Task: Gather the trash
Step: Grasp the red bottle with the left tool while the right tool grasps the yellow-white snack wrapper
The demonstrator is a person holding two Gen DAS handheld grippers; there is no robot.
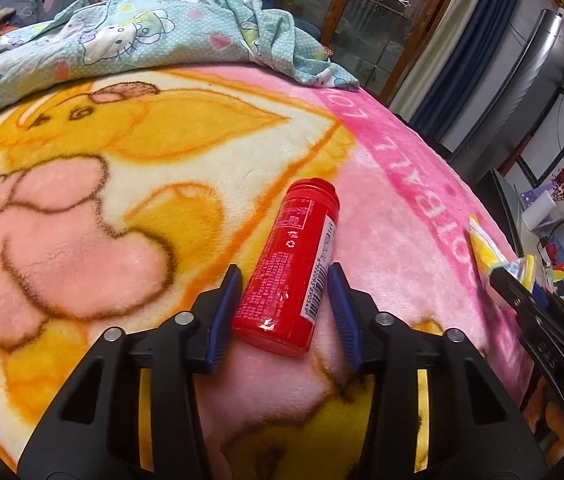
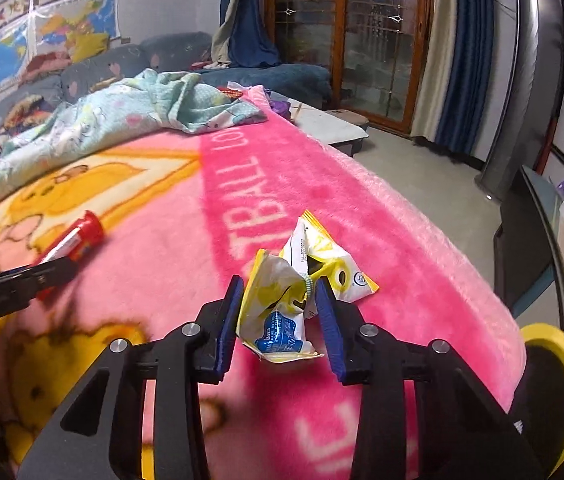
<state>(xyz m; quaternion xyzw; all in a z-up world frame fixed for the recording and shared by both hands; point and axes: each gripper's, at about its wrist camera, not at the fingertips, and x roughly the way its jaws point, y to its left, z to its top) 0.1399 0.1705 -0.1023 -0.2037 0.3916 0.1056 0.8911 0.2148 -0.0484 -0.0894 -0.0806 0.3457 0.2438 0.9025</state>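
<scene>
A red plastic bottle (image 1: 290,268) lies on the pink and yellow blanket (image 1: 81,184). My left gripper (image 1: 285,280) straddles its lower half, jaws open, pads close to its sides without a firm squeeze. The bottle also shows in the right wrist view (image 2: 77,236) at the left. A crumpled yellow and white snack wrapper (image 2: 298,292) lies on the pink band of the blanket (image 2: 362,208). My right gripper (image 2: 277,292) is around it, left pad touching, jaws open. The wrapper and right gripper show in the left wrist view (image 1: 486,248) at the right.
A crumpled light-blue cartoon sheet (image 1: 129,36) lies at the far side of the blanket. The blanket's right edge drops to the floor (image 2: 434,176). A yellow round object (image 2: 554,364) sits by the lower right edge. A cluttered glass table (image 1: 554,224) stands right.
</scene>
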